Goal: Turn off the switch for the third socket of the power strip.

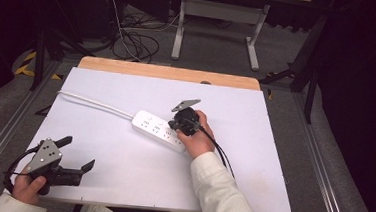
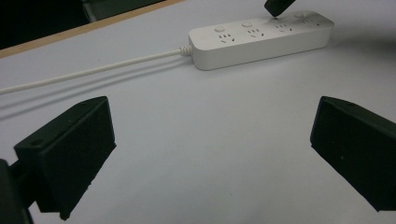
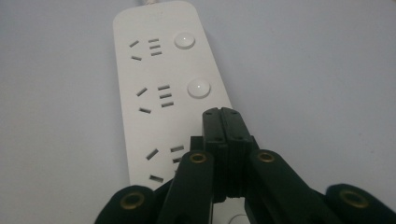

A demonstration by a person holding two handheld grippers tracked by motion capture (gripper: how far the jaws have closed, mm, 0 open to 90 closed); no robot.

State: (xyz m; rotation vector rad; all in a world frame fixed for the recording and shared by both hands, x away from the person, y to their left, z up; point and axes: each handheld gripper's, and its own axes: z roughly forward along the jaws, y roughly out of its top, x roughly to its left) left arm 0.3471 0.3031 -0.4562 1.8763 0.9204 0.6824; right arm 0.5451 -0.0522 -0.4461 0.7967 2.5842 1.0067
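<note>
A white power strip (image 1: 157,129) lies across the middle of the white table (image 1: 252,160), and its white cable (image 1: 96,103) runs off to the far left. My right gripper (image 1: 178,127) is shut and empty, pointing down at the strip. In the right gripper view the closed tips (image 3: 223,114) cover the spot of the third round button, below two other buttons (image 3: 199,88) on the strip (image 3: 154,70). Whether they press it I cannot tell. My left gripper (image 1: 77,153) rests open at the near left corner. Its jaws stand wide apart (image 2: 210,154) facing the strip (image 2: 261,39).
The table's far edge is a wooden strip (image 1: 168,73). Beyond it on the floor stand a white desk frame (image 1: 217,23) and loose cables (image 1: 135,44). A black cable (image 1: 220,151) trails from my right gripper along the sleeve.
</note>
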